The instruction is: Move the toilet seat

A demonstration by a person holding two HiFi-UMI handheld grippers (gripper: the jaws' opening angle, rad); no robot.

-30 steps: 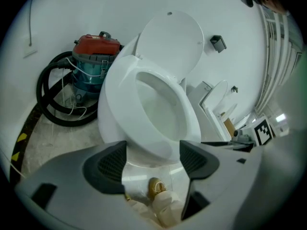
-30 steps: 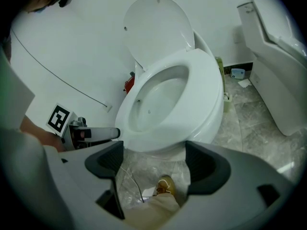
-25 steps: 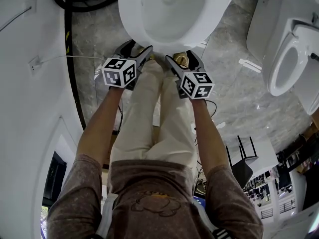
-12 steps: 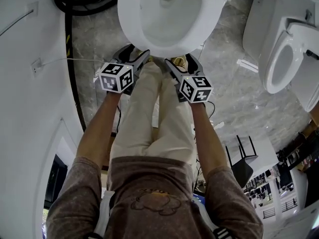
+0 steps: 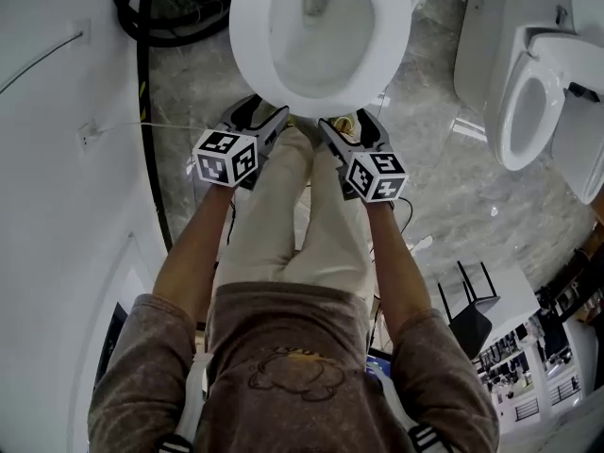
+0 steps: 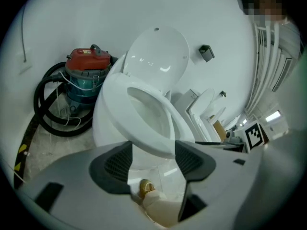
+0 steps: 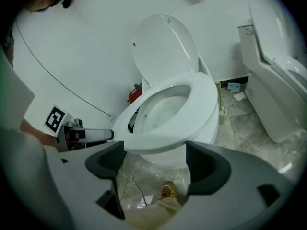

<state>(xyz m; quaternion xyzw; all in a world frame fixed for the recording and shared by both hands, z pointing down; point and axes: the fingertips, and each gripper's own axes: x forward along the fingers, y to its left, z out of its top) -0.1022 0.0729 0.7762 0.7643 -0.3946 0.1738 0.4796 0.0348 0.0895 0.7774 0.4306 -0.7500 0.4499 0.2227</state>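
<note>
The white toilet seat (image 5: 257,59) has its front raised off the bowl (image 6: 106,123), and the lid (image 7: 165,47) stands upright against the wall. My left gripper (image 5: 271,113) is at the seat's front rim on the left. In the left gripper view the seat (image 6: 144,123) fills the gap between the pads of this gripper (image 6: 153,153), whose jaws have just been closing on it. My right gripper (image 5: 342,124) is at the rim on the right. In its own view the seat (image 7: 201,109) lies between the pads of the right gripper (image 7: 156,158), and a gap shows under the seat.
A red and teal vacuum cleaner (image 6: 87,75) with a black hose (image 6: 48,111) stands left of the toilet by the wall. A second toilet (image 5: 528,102) stands at the right. The person's legs and a brown shoe (image 7: 168,191) are just below the grippers. A thin cable runs over the marble floor.
Both grippers have risen together at the seat's front rim, and the front of the seat has come up with them. The head view has shifted slightly.
</note>
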